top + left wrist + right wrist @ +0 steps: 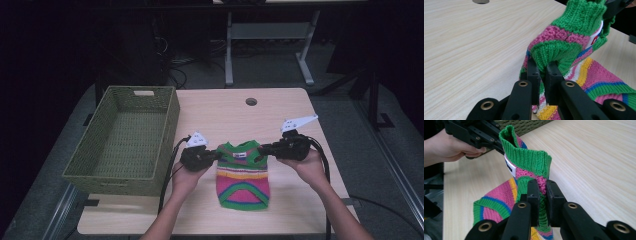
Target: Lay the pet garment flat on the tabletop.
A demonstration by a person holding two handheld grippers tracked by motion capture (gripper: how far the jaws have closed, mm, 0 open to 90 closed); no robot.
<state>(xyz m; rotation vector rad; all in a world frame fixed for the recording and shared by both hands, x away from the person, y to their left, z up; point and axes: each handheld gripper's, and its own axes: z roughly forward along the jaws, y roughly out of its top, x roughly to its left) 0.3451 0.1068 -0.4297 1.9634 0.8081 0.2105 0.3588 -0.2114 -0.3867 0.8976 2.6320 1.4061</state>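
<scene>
- The left tongs (214, 155) pinch one shoulder of the small striped green, pink and yellow knitted sweater (243, 175).
- The right tongs (264, 150) pinch the other shoulder.
- Its hem rests on the pale wooden tabletop (300, 200), beside a green woven basket (125, 140).

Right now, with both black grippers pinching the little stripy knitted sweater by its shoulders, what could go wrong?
1. The left gripper and right gripper each pinch only a narrow bit of the small green, pink and yellow knitted sweater, so a shoulder might slip free.
2. Pulling the grippers apart could stretch the knit.
3. Its hem rests on the light wooden table and may drag or bunch on the way to the green woven basket.
</scene>
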